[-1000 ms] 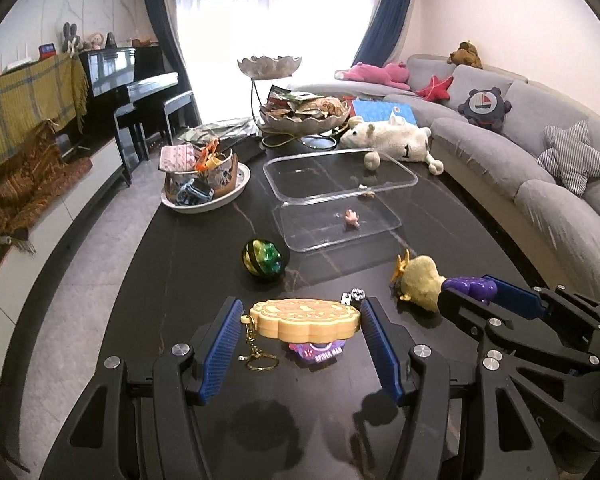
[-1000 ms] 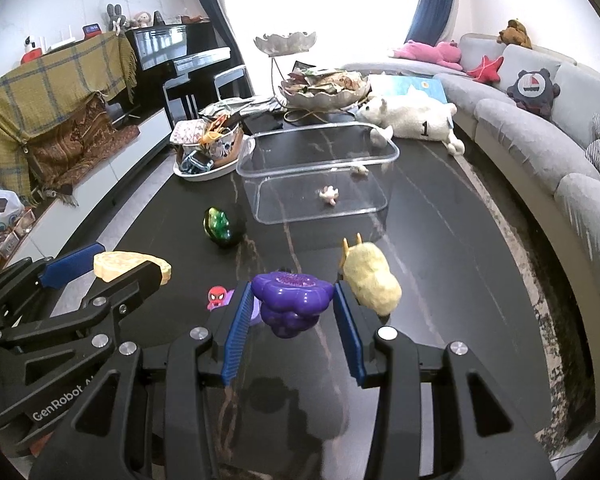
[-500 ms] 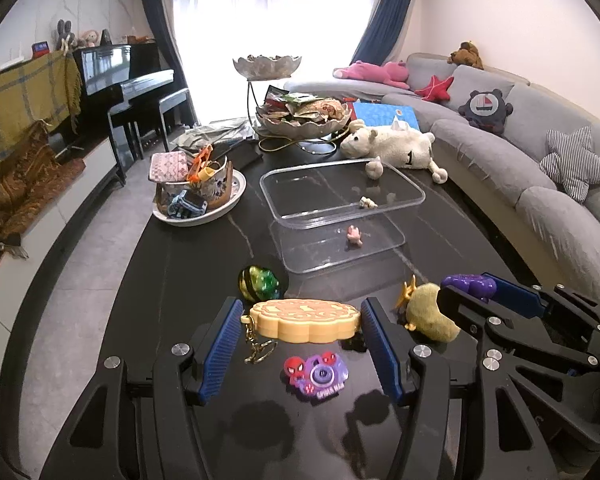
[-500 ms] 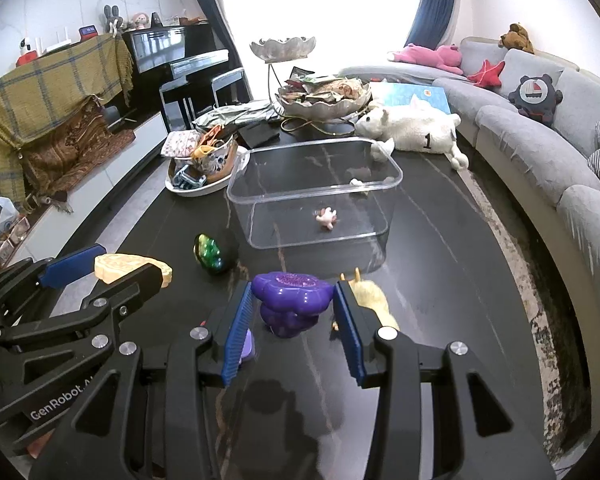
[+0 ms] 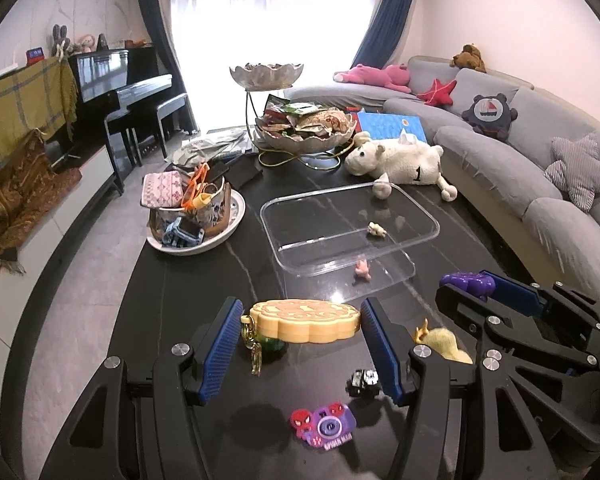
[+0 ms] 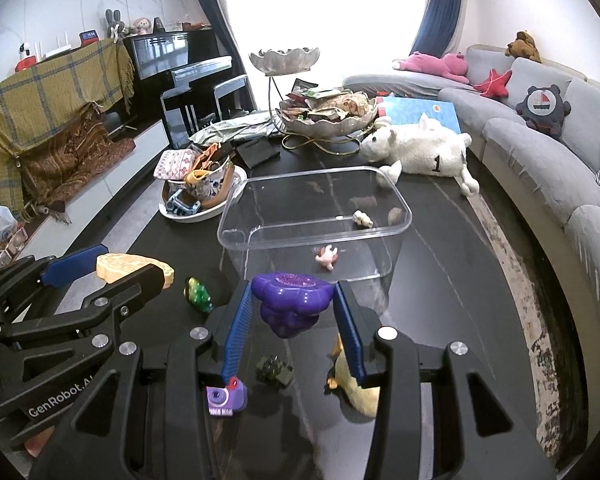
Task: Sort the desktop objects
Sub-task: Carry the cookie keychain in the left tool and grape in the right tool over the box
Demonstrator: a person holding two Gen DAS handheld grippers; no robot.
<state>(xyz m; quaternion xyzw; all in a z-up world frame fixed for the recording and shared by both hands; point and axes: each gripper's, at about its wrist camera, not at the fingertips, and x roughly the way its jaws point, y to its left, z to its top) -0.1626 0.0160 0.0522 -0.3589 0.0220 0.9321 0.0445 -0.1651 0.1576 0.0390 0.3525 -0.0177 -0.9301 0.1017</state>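
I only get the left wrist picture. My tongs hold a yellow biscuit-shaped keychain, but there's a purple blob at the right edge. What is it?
Observer: A purple flower-shaped toy, lumpy underneath, clamped between the blue pads of the right tongs.
Operator: And the green lump half hidden behind my keychain?
Observer: The right view shows it whole: a green and yellow egg-shaped toy lying on the black table, clear of both tongs.
Operator: Is the purple toy over the clear box yet?
Observer: No. From the right view it appears to hang just short of the box's near wall.
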